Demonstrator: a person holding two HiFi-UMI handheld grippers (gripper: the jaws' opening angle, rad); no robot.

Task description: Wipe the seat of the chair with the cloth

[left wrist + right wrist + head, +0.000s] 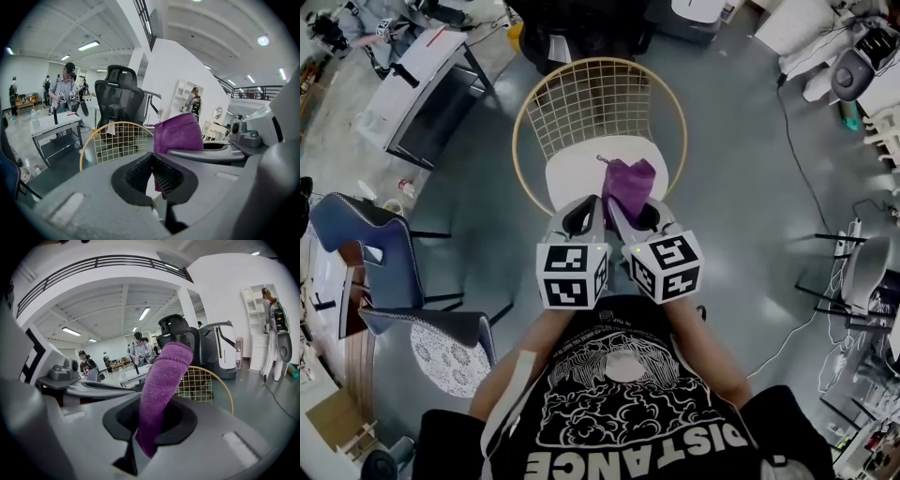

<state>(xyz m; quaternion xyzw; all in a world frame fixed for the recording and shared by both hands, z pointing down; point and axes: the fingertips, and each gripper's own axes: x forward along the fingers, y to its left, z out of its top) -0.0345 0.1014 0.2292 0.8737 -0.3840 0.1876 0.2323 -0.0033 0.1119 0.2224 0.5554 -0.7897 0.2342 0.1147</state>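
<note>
The chair has a gold wire back (600,103) and a white seat (577,173); it stands just ahead of me. A purple cloth (629,184) hangs over the seat's right half, pinched by my right gripper (623,208). In the right gripper view the cloth (161,385) rises out from between the shut jaws of that gripper (149,430). My left gripper (589,206) hovers close beside it over the seat. Its jaws (152,171) are pressed together with nothing between them. The cloth (180,133) and the wire back (117,140) show beyond them.
Two blue chairs (370,239) stand at the left, and a grey table (422,80) at the upper left. A black office chair (119,101) stands behind the wire chair. Cables (811,187) and stands crowd the floor at the right. People stand far off.
</note>
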